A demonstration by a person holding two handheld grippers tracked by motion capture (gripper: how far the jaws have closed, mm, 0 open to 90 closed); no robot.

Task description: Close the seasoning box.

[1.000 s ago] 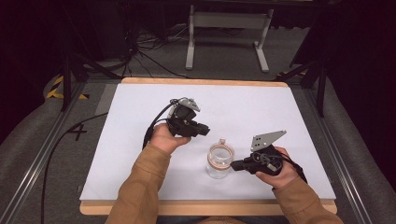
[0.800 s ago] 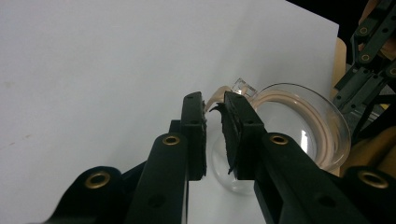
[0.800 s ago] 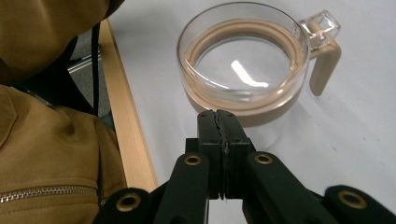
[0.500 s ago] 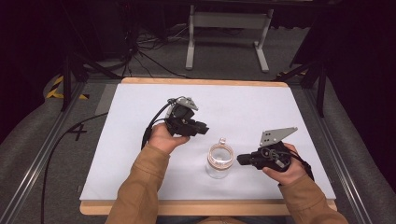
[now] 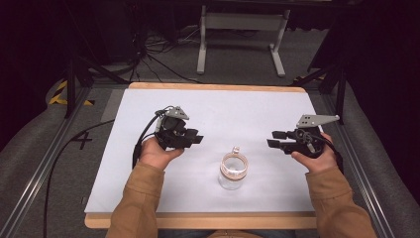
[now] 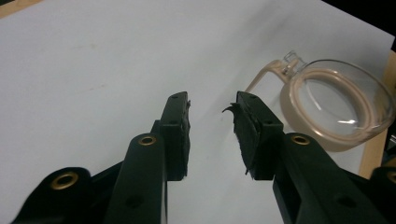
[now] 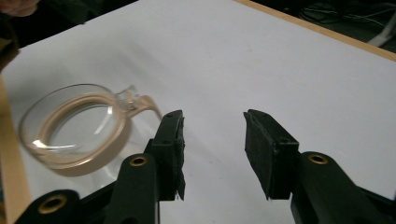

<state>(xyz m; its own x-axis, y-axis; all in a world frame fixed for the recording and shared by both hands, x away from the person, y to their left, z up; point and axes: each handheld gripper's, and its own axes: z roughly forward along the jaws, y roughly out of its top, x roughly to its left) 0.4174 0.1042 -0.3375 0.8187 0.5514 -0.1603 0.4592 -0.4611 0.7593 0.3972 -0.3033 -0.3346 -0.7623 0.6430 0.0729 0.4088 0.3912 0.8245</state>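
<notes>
Right gripper (image 5: pixel 275 139) has backed away from the glass jar (image 5: pixel 233 171) toward the table's right side, jaws parted, holding nothing. Left gripper (image 5: pixel 194 139) likewise parted and empty. Jar stands on the white table (image 5: pixel 247 114) between both, touching neither.

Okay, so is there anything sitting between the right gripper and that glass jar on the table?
Nothing visible. In the high view, bare white tabletop lies between the right gripper and the glass jar. The right gripper view shows its jaws open with the jar off to one side, not between them. The left gripper sits on the jar's other side.
</notes>
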